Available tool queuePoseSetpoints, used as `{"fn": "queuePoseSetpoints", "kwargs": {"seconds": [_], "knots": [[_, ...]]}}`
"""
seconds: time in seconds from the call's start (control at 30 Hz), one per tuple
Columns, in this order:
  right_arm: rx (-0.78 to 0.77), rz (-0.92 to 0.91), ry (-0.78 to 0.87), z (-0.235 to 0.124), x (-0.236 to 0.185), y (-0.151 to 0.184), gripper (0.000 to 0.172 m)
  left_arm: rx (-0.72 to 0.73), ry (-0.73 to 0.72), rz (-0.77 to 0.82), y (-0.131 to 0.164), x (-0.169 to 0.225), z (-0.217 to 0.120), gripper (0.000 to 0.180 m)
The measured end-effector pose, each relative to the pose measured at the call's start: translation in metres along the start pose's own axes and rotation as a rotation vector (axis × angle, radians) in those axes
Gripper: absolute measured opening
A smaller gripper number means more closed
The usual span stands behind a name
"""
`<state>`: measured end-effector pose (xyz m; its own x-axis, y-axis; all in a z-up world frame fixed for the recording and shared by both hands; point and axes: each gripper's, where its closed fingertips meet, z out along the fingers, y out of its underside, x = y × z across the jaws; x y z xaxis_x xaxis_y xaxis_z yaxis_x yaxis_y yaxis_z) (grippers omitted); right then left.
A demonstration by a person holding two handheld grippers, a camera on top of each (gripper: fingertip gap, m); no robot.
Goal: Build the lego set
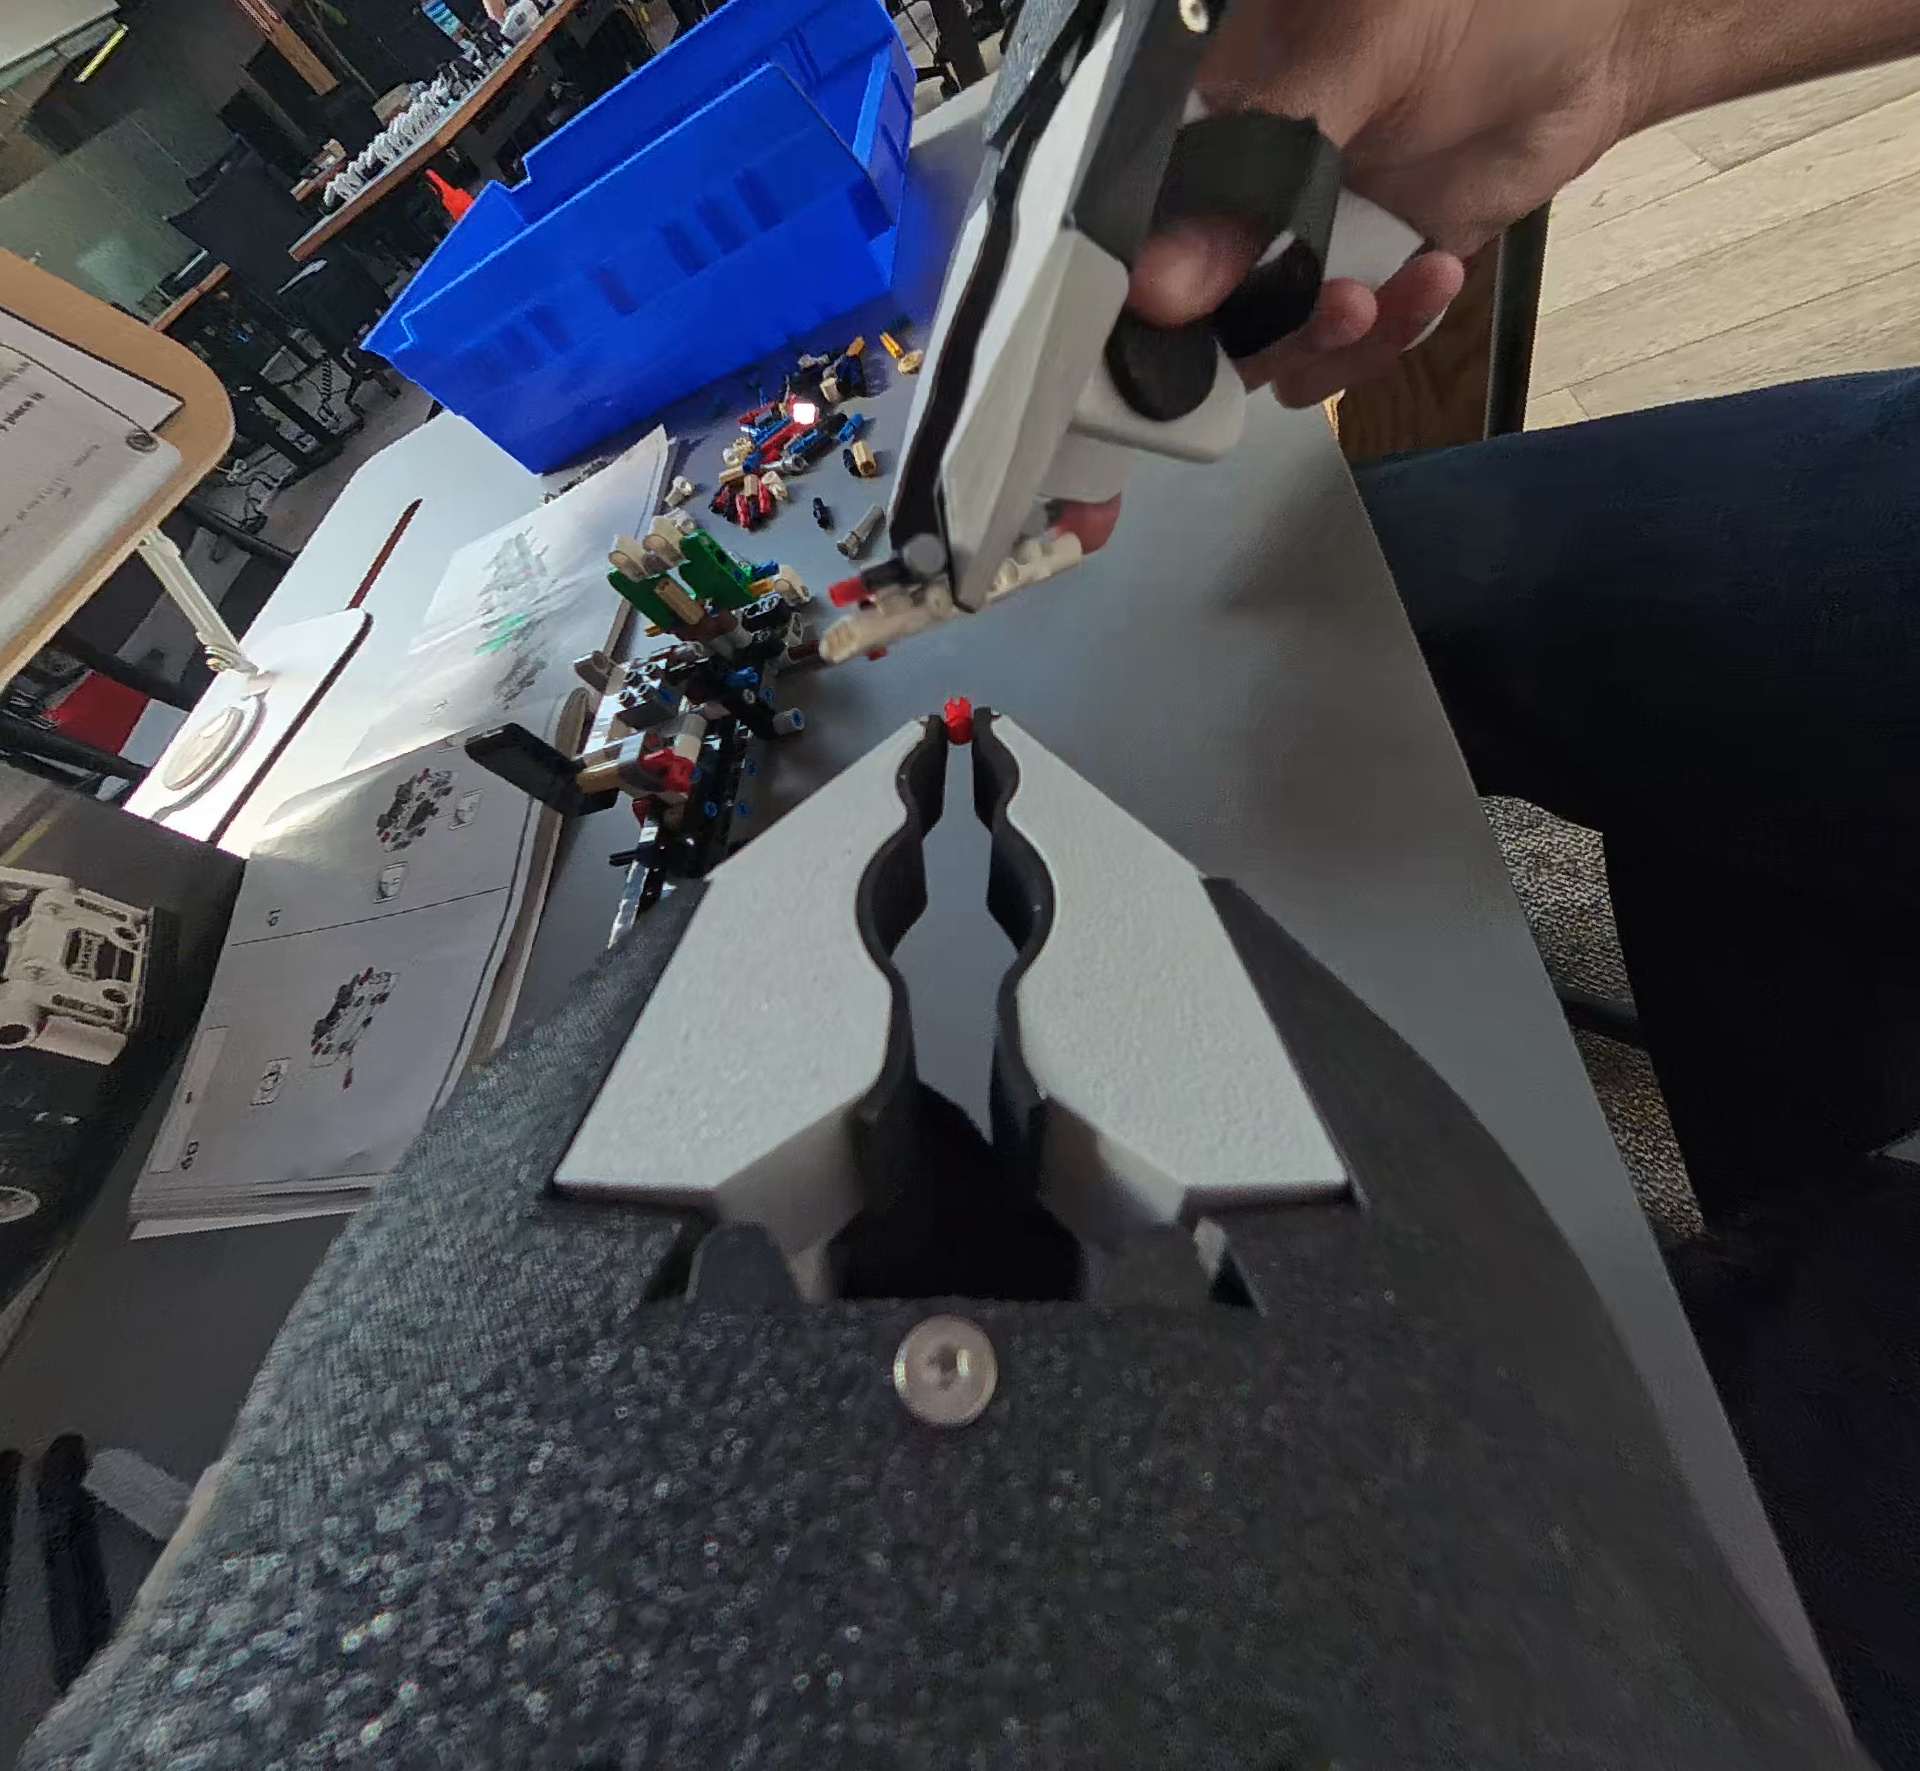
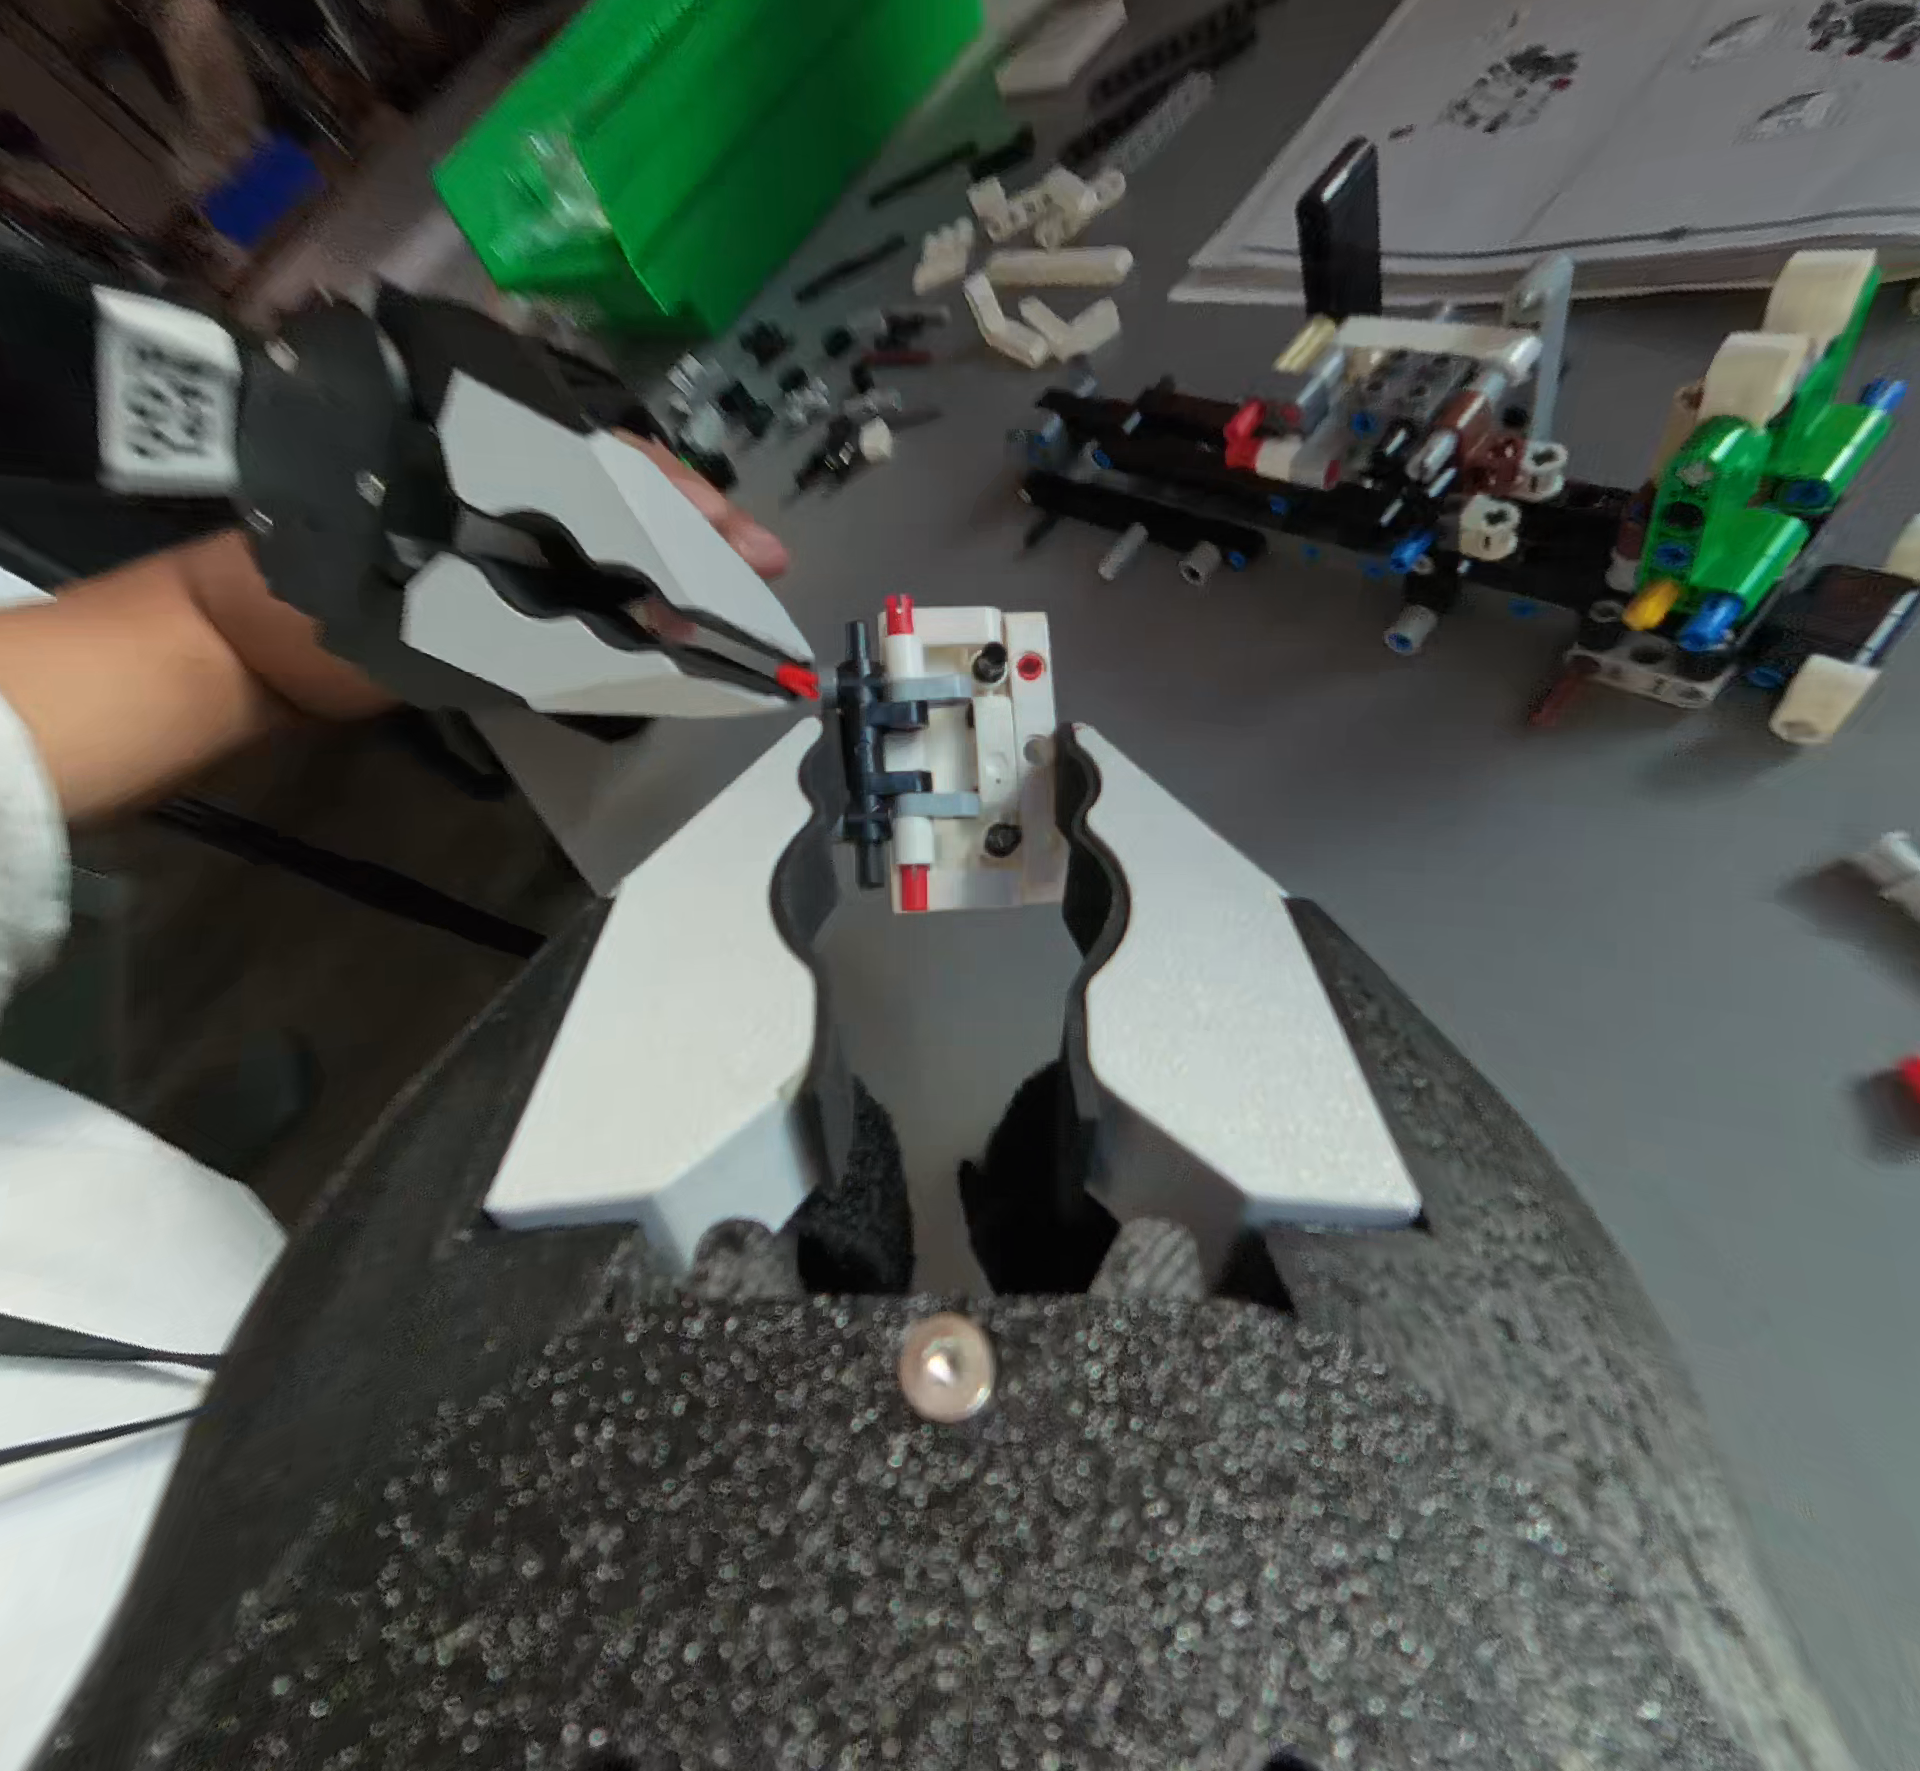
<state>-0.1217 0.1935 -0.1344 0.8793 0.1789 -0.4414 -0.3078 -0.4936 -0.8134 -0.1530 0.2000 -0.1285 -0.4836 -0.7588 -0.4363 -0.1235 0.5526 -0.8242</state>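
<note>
**Red peg pinched at the left fingertips, white brick block clamped in the right**

Red peg (image 1: 957,722): tiny, hard plastic, light, smooth; pinched at the very tips of the left gripper (image 1: 958,734), pads pressed on both sides, only the end poking out ahead. Likely easy to twist or flick loose with so little held; best taken across its barrel, as here. Long axis along the fingers, pointing forward toward the white block (image 2: 961,755).

Block held above the grey table (image 2: 1455,786) in the right gripper (image 2: 951,786), jaws closed on its two sides. Rigid overall but built of clipped pieces, so probably apt to pop apart under a hard squeeze; flat outer faces the safest hold. Long axis running up and down in the right wrist view, dark blue bar (image 2: 864,755) on the side facing the peg, peg tip just at that bar.

Beside them on the table: half-built model (image 2: 1455,474), loose pieces (image 1: 790,454), blue bin (image 1: 665,235), instruction sheets (image 1: 395,890).
</note>
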Motion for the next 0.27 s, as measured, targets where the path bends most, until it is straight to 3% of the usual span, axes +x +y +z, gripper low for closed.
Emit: {"fn": "queuePoseSetpoints", "kwargs": {"seconds": [0.13,0.27], "knots": [[0.242,0.347,-0.402,-0.007,-0.026,-0.044,0.038,0.133,-0.121,0.015,-0.023,-0.019,-0.016,0.002],[0.349,0.492,-0.612,0.002,-0.040,-0.065,0.039,0.184,-0.199,-0.027,-0.032,-0.036,-0.028,0.002]]}}
